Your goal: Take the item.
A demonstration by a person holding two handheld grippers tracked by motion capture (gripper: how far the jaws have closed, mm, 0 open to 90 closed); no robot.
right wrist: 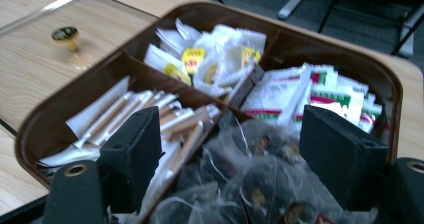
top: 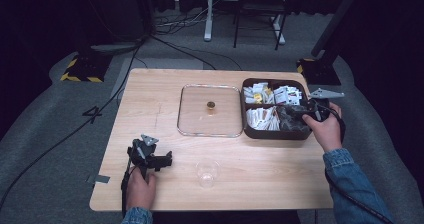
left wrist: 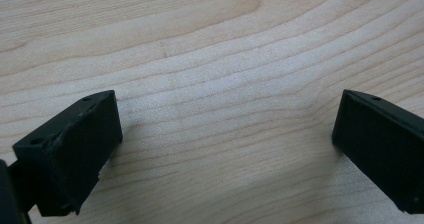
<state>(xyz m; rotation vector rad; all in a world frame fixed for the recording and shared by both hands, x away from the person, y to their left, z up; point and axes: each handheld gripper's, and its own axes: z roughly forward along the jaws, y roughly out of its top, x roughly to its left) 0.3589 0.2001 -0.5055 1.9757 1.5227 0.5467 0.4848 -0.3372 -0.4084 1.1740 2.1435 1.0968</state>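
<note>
Both claws sit with their jaws spread and nothing between them. On my left side, the left claw [top: 159,160] rests low over the bare wooden table [top: 150,99] near the front left edge, gripped by my left hand [top: 141,189]; in the left gripper view I see just wood grain between its two black jaws. Over on my right, the right claw [right wrist: 235,149] hangs above the near right compartment of the dark brown box [top: 300,133], held by my right hand [top: 326,129]. Under its jaws lies a heap of dark packets in clear wrappers [right wrist: 250,184]. Beside that, the near left compartment holds long white and tan sticks [right wrist: 150,109], and the two far compartments hold white sachets [right wrist: 215,49], some with yellow labels, some with red and green print. A clear lid [top: 210,110] with a small brass knob [top: 211,105] lies flat on the table, just left of the box. Nearer to me, a clear plastic cup [top: 207,172] stands upright between my two hands.
</note>
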